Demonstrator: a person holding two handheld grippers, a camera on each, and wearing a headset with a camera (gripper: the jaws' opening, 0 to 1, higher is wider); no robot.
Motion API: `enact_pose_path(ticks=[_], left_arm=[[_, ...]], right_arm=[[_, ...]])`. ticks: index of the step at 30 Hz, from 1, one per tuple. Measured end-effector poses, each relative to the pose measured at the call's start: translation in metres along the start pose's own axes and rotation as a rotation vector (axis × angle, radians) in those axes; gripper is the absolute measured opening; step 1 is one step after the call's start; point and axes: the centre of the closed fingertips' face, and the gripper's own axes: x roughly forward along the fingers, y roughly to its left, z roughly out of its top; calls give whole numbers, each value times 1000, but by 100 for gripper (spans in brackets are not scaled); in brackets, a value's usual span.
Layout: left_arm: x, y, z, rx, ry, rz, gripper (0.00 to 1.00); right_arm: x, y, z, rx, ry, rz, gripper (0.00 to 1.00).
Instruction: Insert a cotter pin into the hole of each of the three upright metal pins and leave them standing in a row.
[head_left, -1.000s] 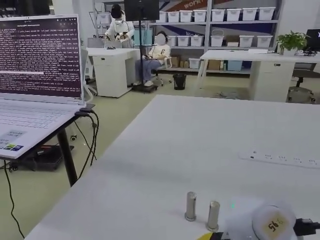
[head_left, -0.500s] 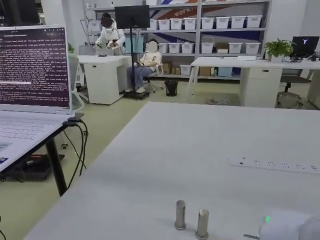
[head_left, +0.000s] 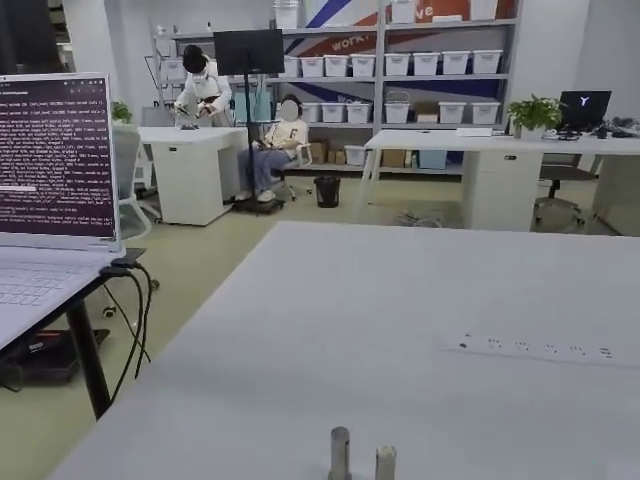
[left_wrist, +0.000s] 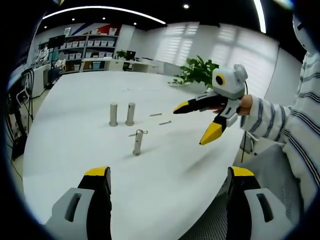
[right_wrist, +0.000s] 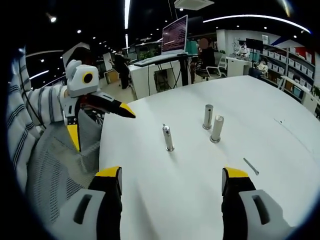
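Left gripper view: my left gripper (left_wrist: 169, 172) and right gripper (left_wrist: 189, 126) are both apart and empty. Three metal pins (left_wrist: 113, 114) stand mid-table; the near pin (left_wrist: 137, 145) seems already fitted. Loose cotter pins (left_wrist: 164, 122) lie to their right. They're probably light, stiff and slippery, so I'd pinch the head end.

We have bare table (left_wrist: 75, 150) between our left gripper (left_wrist: 169, 172), its jaws spread wide, and the nearest pin (left_wrist: 137, 142). That pin stands alone, with a cotter (left_wrist: 138, 133) sticking out sideways near its top. Two more pins (left_wrist: 113, 114) stand just beside each other behind it, with a narrow gap between them. Two loose cotters (left_wrist: 165, 122) lie flat to their right. Our right gripper (left_wrist: 189, 126), jaws also spread, hangs in the air further right, well apart from the pins. The power strip (head_left: 530, 349) lies well beyond them.
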Motion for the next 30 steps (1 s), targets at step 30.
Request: enact_pose_path(ticks=[30], left_arm=[[9, 27, 65, -40, -129, -1, 96]], right_arm=[[-24, 4, -26, 131, 36, -17, 94]])
